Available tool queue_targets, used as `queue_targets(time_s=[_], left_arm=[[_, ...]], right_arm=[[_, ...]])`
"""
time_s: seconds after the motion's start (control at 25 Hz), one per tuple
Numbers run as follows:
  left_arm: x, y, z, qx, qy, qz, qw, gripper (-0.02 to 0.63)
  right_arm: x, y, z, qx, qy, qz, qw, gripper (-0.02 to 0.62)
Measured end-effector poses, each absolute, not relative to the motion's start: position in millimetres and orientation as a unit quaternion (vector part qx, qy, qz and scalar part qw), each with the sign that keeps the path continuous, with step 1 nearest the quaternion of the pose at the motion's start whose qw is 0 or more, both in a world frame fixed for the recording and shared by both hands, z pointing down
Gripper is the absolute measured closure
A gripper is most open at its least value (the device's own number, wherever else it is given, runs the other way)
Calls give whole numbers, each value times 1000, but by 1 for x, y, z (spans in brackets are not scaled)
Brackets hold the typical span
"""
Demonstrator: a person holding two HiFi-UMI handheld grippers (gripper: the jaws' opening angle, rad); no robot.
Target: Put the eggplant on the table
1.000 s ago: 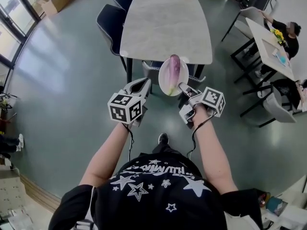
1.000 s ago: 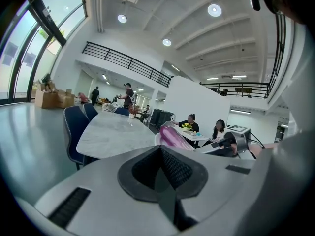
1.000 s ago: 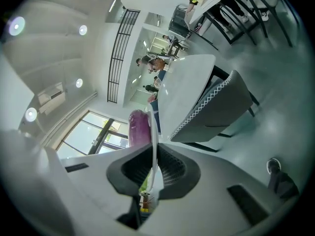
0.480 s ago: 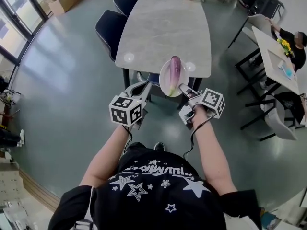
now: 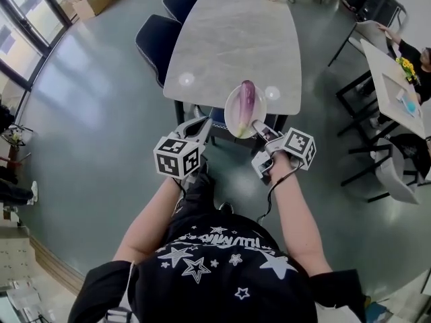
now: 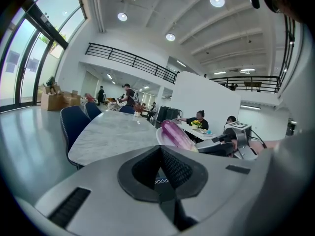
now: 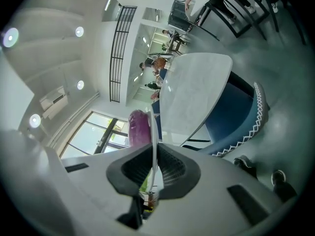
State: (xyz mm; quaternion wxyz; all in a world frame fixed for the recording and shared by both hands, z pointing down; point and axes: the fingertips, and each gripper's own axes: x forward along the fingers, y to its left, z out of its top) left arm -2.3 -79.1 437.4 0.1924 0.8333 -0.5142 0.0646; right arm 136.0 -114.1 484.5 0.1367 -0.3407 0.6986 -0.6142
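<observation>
One eggplant (image 5: 246, 97), one plate (image 5: 231, 114) (right gripper (image 5: 258, 124))

Black short-sleeved shirt (image 5: 222, 268), white stars and white lettering on the front. Ahead of the shirt: grey left gripper (image 5: 201, 122) and right gripper (image 5: 256, 124), black ribbed pads, each with a white cube (image 5: 177, 157) bearing black square markers. Thin black cable (image 5: 273, 192) from each toward the shirt.

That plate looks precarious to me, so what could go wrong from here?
The right gripper pinches only the rim of the plate, so the plate might tip and the loose eggplant could roll off. The left gripper is shut and empty, giving no support. The plate could also bump the edge of the table.
</observation>
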Motion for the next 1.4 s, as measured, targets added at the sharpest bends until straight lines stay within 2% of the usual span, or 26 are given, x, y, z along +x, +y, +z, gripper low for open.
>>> queue_targets(time_s=[0.88,1.4], left_arm=[[-33,-279,443,863,-455,61,212,598],[-81,-376,454,884,-409,69,217,598]], right_arm=[[118,-285,485,-412,658,-610,156,574],[96,-372,494,-465,622,-600,192,574]])
